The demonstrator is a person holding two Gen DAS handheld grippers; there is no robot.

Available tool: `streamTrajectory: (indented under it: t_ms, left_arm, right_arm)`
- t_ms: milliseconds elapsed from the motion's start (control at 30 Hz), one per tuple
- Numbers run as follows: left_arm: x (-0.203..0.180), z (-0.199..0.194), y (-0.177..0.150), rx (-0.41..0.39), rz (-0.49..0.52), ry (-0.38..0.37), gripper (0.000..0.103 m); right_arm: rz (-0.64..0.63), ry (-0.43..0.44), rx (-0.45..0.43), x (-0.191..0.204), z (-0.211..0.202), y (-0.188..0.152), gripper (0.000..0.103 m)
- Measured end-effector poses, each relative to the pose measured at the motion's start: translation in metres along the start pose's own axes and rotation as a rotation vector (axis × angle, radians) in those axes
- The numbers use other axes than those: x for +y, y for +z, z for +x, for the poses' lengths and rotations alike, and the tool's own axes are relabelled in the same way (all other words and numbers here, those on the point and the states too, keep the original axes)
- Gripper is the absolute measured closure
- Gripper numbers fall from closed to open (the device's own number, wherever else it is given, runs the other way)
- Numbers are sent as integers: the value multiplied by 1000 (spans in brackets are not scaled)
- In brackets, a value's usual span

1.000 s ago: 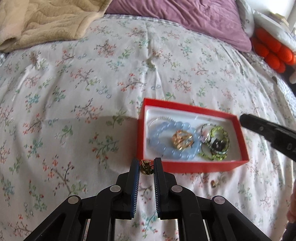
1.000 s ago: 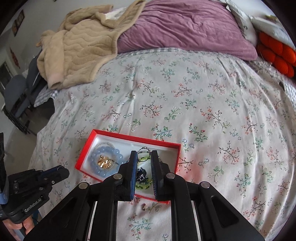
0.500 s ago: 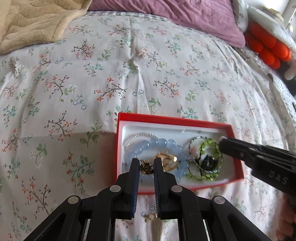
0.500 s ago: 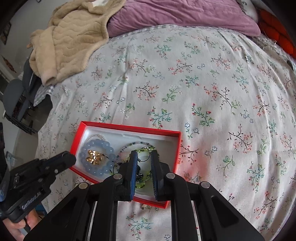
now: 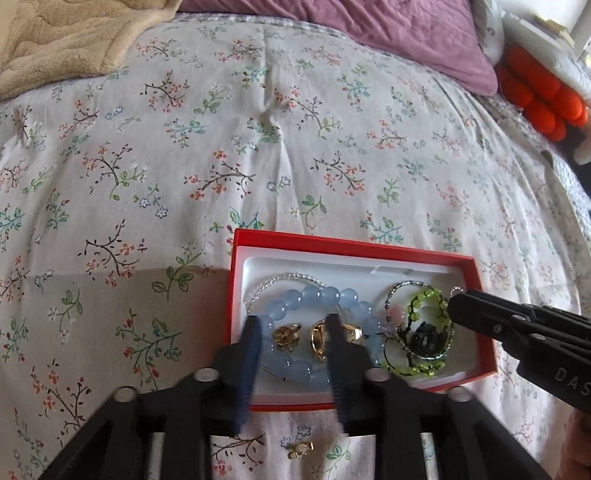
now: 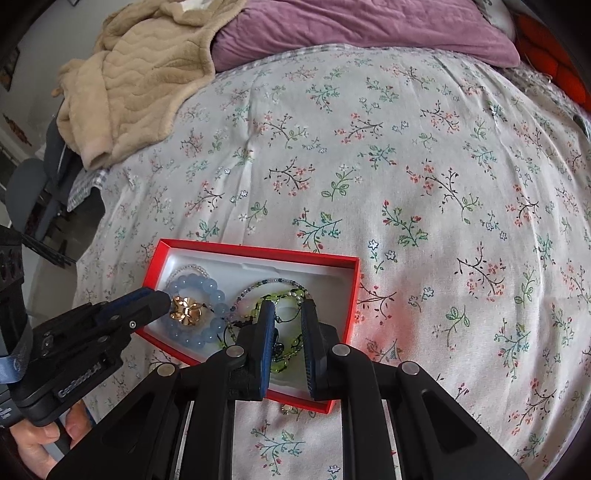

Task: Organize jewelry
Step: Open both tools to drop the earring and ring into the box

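Below, at the left gripper: jaws apart, clamped on nothing, fingers blurred and straddling the near-left part of the red box. Between them, inside the ring of the blue bead bracelet, lay a small gold earring, free of both pads; just right of it, partly behind the right finger, sat a larger gold piece. Beyond the bracelet, against the white lining, ran a thin clear bead strand. Farther right in the same box, piled together: green bead bracelet and a dark item, too tangled to separate. Nearer than the box, on the floral bedspread between the gripper's arms, lay another small gold earring, outside the box. Then the right gripper: jaws likewise apart with a narrower gap, gripping nothing, tips hovering over the green beads at the box's right half; contact with them could not be told. Seen from the left wrist camera, reaching in from the right, tip just beside the green bracelet. Well apart, at the bed's far end: beige blanket, purple pillow, orange object.
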State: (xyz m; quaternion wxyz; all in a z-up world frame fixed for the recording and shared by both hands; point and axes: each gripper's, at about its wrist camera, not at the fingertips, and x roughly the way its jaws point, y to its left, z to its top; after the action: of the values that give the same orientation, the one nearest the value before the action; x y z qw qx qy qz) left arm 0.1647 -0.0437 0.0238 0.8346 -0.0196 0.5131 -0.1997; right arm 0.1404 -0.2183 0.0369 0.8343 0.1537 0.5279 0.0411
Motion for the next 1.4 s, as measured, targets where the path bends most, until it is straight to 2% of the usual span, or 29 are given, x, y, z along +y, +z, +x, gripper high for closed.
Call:
streamTrajectory:
  t_ms: [133,200,267,333,367,400,600,700,833,967,1133,1400]
  left_arm:
    - [-2,-9,-3,-10,8,-7,61]
    - [-3,-16,-6,-19,16,5,48]
    - [-4,-23,-8,-37,23,27,37]
    - [-3,-31,-10,-51,27,39,31]
    - [-2,-35,-12,-55,25,42,26]
    - [-1,-38,-13,-57,21,43,22]
    - [2,-46,-32,-55,5,64,12]
    - [2,-46,-46,-57,0,100,10]
    - [3,-43,-64,-46,5,114,9]
    - [3,-37,-81,-31,10,112,9]
    - [3,-29,-98,-29,55,151,9]
    - [1,-14,-121,-26,127,172,9]
  right_arm:
    - [4,4,-4,0,-1,0,85]
    - [21,18,5,-2,-1,1,83]
    - [44,32,12,-5,-2,1,73]
    - [48,36,9,-5,-5,0,53]
    - [44,34,4,-5,-7,0,50]
    - [40,36,0,-4,-9,-1,48]
    - [14,27,-14,1,-26,-10,45]
    - [-12,11,-27,2,-36,-19,39]
    - [-35,-22,-34,-3,-46,-33,35]
    - [-57,-62,-32,-8,-53,-47,34]
    - [-65,-100,-20,-17,-57,-70,33]
    - [-57,-145,28,-26,-43,-107,31]
